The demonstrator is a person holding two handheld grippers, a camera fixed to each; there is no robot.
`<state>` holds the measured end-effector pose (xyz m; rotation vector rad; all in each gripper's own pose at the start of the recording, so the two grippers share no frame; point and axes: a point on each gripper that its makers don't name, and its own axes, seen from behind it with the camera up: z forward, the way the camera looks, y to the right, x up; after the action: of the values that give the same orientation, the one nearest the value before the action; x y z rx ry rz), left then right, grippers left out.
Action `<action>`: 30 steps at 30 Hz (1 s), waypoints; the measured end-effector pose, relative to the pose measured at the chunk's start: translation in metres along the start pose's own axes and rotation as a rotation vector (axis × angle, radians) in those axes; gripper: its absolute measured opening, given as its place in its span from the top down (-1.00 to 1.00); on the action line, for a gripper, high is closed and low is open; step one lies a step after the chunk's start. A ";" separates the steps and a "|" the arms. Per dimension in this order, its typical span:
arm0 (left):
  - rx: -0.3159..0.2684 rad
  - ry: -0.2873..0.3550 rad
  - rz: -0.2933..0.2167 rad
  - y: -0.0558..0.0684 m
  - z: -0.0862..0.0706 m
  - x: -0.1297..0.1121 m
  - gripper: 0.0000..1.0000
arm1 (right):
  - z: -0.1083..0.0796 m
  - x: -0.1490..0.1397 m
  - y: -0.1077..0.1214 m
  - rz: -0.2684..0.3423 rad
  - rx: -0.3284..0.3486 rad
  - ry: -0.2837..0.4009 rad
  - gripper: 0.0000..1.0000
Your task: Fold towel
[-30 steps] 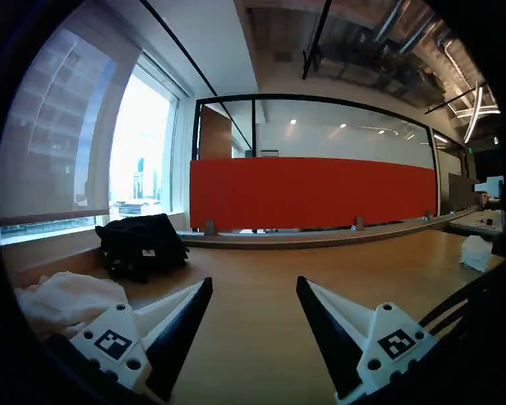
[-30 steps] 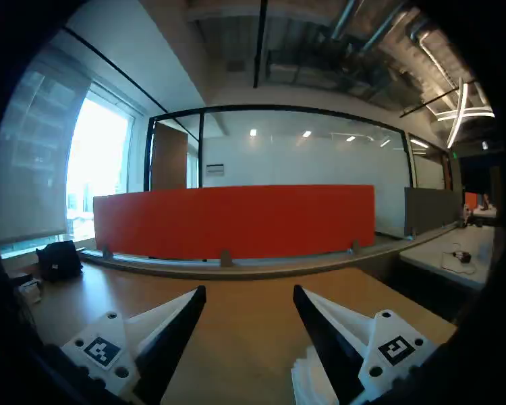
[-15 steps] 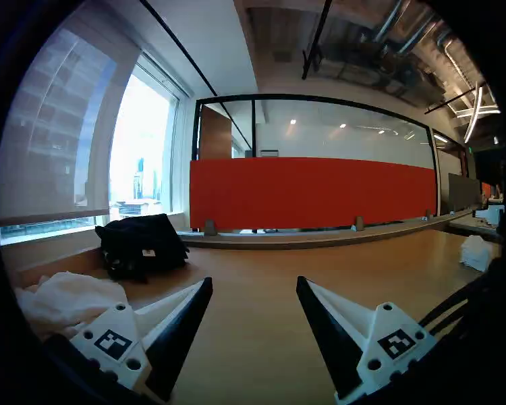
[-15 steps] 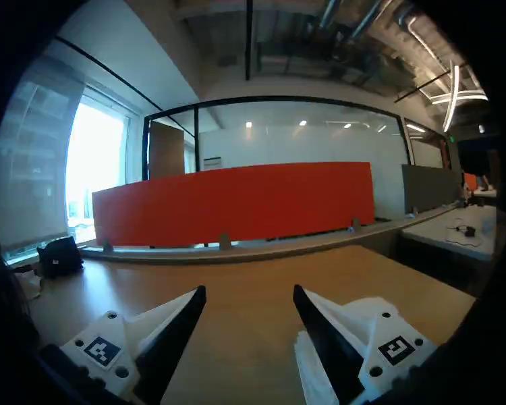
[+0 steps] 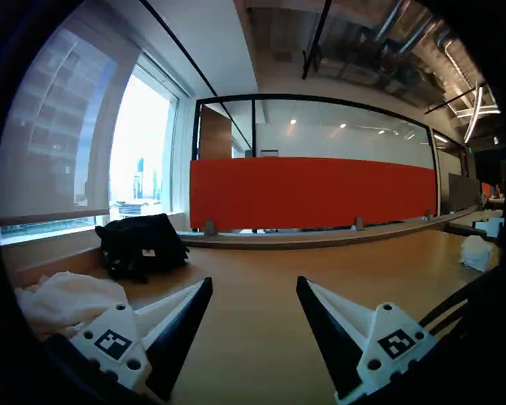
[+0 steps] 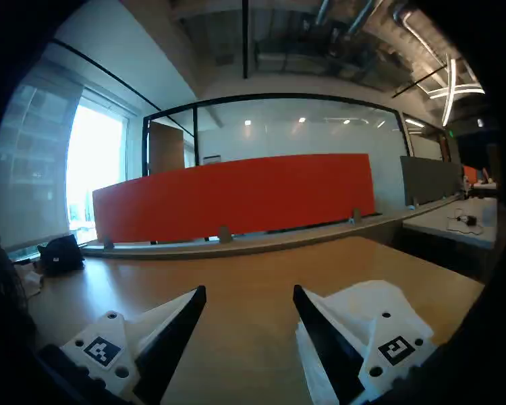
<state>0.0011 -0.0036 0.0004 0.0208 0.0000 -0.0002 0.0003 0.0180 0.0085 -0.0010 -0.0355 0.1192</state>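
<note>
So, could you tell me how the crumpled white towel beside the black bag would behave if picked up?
The crumpled white towel lies in soft folds, so it will probably hang floppy from one pinch. It looks thin, likely light, and should not roll on the wooden table.

Wooden desk, red divider, bright window.

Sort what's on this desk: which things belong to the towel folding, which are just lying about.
For the job: crumpled white cloth; folded white towel; left gripper and right gripper, both with jaws open; wooden desk.
Lying about: black bag; orange divider; cables on the neighbouring desk.
</note>
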 end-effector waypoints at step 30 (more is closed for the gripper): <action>0.000 0.000 0.000 0.000 0.000 0.000 -0.84 | -0.007 -0.001 -0.011 -0.060 0.005 0.038 -1.00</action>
<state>0.0009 -0.0036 0.0005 0.0207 0.0000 -0.0002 0.0011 0.0074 0.0013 0.0028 0.0022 0.0589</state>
